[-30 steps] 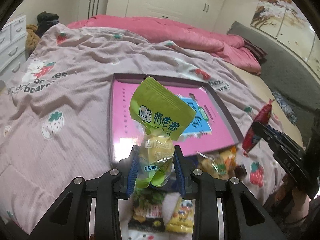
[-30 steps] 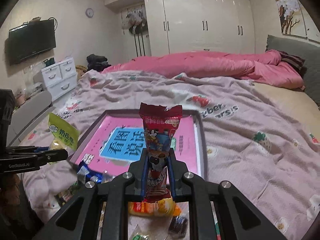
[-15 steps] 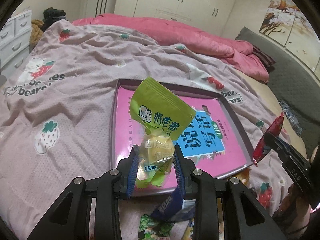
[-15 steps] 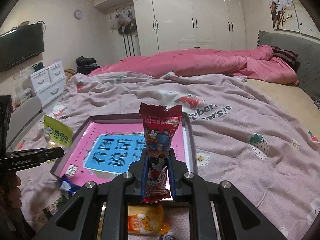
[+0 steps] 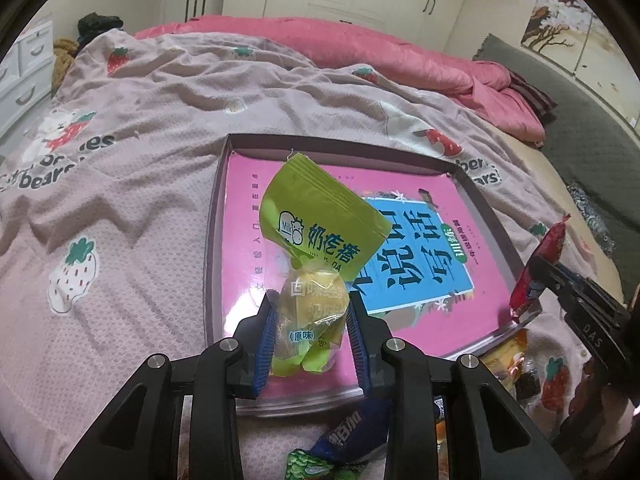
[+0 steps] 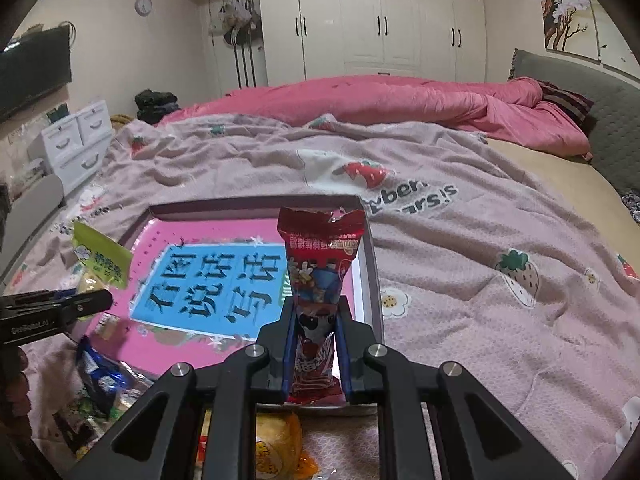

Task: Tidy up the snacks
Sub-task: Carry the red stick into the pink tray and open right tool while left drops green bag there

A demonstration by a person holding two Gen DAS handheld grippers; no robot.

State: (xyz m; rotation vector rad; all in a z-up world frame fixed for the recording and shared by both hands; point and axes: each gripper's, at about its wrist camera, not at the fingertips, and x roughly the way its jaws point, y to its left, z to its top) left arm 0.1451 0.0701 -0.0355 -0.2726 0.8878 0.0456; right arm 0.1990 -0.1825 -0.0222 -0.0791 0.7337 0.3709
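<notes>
Tray (image 5: 216, 240) on blanket (image 5: 120, 200), book (image 5: 420, 264) flat inside it. 2 held packets over the tray: bun packet (image 5: 316, 248) near its left side, wafer packet (image 6: 320, 276) at its right. Loose snacks (image 6: 104, 384) on blanket before the tray; duvet (image 6: 400, 100) behind.

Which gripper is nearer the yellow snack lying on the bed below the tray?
Right. The right gripper is directly above the yellow snack; the left gripper is off by the tray's other side.
</notes>
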